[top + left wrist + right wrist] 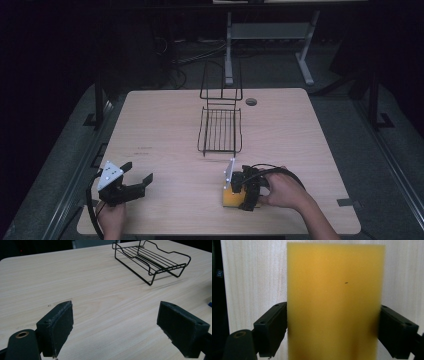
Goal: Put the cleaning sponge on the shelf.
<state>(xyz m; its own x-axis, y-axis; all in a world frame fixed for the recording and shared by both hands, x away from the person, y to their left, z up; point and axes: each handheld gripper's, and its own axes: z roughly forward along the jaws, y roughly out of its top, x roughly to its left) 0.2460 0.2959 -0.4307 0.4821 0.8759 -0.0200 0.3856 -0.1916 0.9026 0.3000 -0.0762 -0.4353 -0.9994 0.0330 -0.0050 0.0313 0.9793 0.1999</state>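
Right gripper (239, 192), held by the person's right hand (281, 190), points down at a yellow sponge (231, 196) that lies flat on the table (165, 125), on the person's side of the wire rack (220, 129) and well apart from it. From its own camera, the yellow sponge (335, 302) runs up between the two black jaws; the pads (273, 327) stand against its two long sides, touching or all but touching, so this gripper is clasped around the sponge rather than loose of it. Pale wood grain shows on both sides of the sponge, and a dark strip runs down the left edge of that view.

Left gripper (136, 181) sits far to the left of the sponge, near the table's front edge, with the left hand (112, 217) beneath it, a grey three-cornered plate on top and its cable trailing off the edge. Its jaws stand wide apart with nothing between them: in its own view the left gripper (115, 327) looks over bare wood toward the wire rack (152, 260), which stands well beyond it.

The rack is black wire with a shallow slatted tray and a taller looped back on the far side. It stands near the middle of the table's far half, with a small round hole (251, 102) in the tabletop just to its right. Beyond the table the room is dark, with the legs of a pale frame (229, 55) behind the rack.
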